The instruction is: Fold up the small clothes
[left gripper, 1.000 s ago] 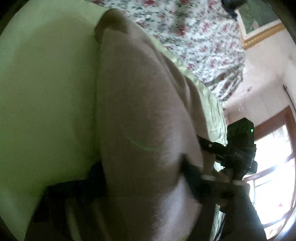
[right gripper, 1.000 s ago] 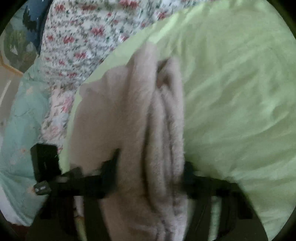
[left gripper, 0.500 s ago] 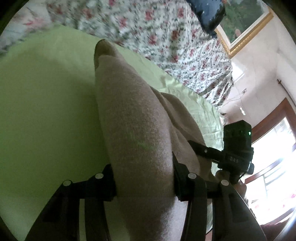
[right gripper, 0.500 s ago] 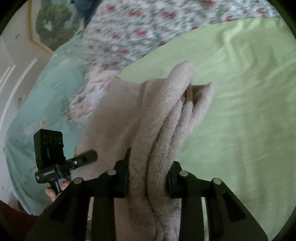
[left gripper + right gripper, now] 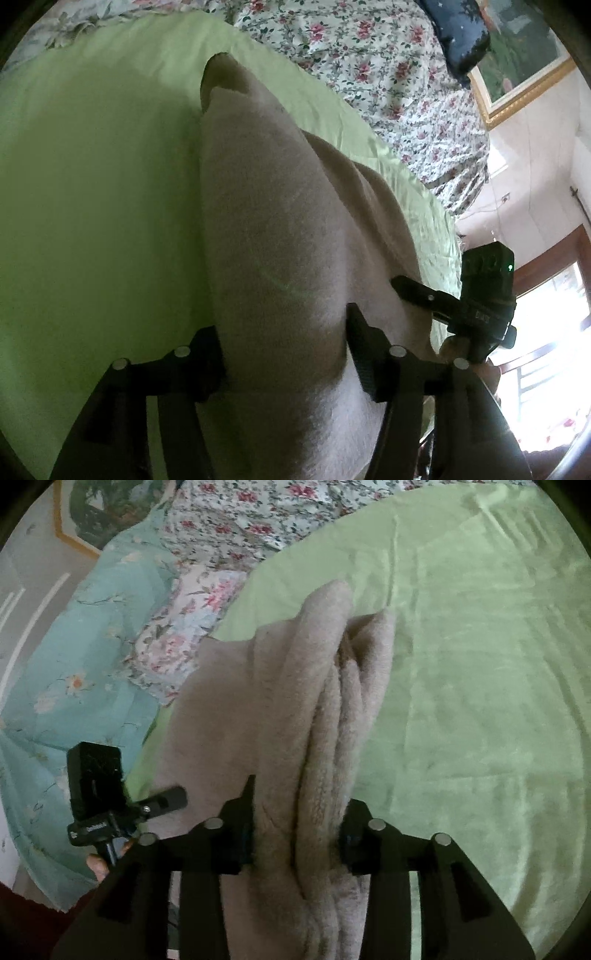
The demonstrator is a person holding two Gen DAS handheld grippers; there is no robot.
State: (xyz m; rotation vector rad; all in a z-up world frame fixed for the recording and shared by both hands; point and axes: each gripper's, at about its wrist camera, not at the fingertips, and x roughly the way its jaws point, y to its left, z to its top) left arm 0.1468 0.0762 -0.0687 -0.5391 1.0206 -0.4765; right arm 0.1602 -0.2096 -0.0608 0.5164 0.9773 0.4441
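Observation:
A beige fleece garment (image 5: 280, 236) is held up over the green bedsheet (image 5: 92, 206) by both grippers. My left gripper (image 5: 284, 350) is shut on one end of it, the cloth bulging between the jaws. My right gripper (image 5: 295, 830) is shut on the other end, where several folded layers (image 5: 332, 716) bunch together. Each gripper also shows in the other's view, the right gripper (image 5: 406, 290) at the far right and the left gripper (image 5: 170, 799) at the lower left. The garment's far tip (image 5: 218, 77) hangs toward the sheet.
A floral quilt (image 5: 369, 62) lies at the head of the bed beside a dark blue pillow (image 5: 461, 37). A teal floral blanket (image 5: 74, 672) lies to the left in the right wrist view. A framed picture (image 5: 517, 62) hangs on the wall. A bright window (image 5: 546, 332) is at right.
Both grippers have lifted the garment and pulled back from the sheet, so more of the bed and quilt shows. The grip on the cloth stays the same.

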